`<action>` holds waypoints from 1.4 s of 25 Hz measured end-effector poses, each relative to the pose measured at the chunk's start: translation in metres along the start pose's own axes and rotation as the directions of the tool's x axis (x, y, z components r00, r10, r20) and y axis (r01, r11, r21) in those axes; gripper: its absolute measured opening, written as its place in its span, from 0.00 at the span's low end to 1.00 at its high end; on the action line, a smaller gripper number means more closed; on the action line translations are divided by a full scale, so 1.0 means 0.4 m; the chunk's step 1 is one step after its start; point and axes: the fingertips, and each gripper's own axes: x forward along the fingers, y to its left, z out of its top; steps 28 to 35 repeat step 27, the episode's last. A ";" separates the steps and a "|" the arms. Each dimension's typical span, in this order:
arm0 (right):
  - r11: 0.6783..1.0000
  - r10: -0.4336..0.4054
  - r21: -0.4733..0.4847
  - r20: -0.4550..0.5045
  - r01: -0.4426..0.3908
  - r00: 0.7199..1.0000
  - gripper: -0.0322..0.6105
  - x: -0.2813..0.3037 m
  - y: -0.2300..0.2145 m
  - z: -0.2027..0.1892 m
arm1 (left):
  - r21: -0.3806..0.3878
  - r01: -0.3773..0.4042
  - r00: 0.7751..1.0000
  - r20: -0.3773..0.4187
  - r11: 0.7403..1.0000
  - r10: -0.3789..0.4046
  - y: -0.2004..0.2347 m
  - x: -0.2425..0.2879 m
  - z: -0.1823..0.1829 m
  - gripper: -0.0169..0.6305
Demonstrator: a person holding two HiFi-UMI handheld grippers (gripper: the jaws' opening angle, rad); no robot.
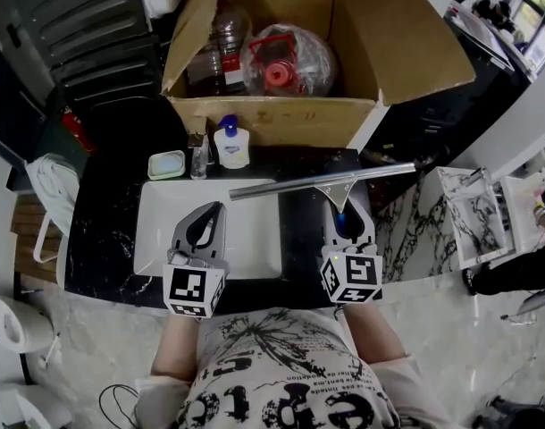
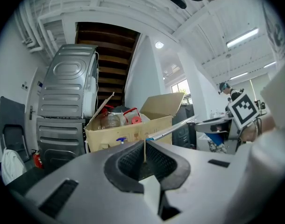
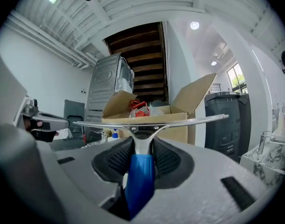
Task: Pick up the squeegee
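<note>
A: One relation is to be settled: where is the squeegee [image 1: 322, 181] placed against the right gripper [image 1: 342, 211]?

B: Its blue handle is clamped between that gripper's jaws. The chrome blade bar is carried crosswise just past the tips, with its long axis laid from 9 to 3 o'clock.

A: And the left gripper [image 1: 216, 213]?

B: It is held empty, jaws pressed together, at 9 o'clock from the right one. The bar's free end is seen just beyond its tip, at 12 o'clock.

A: What is found below and around?

B: A white sink basin [image 1: 161, 226] set in a black surface [image 1: 103, 239] is seen beneath. A cardboard box [image 1: 281, 121] is stood at 12 o'clock and a pump bottle [image 1: 230, 146] before it. The squeegee is judged lifted clear.
</note>
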 end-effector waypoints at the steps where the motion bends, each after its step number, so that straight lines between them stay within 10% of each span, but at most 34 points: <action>1: 1.000 0.002 0.000 -0.002 -0.002 1.000 0.23 -0.001 0.000 -0.001 | 0.001 0.001 1.000 0.000 1.000 -0.001 -0.003 -0.001 0.001 0.05; 35: 0.999 -0.006 0.047 -0.059 0.009 0.998 0.23 0.004 -0.002 -0.042 | -0.012 -0.007 1.000 0.011 1.000 0.007 0.000 0.008 0.001 0.05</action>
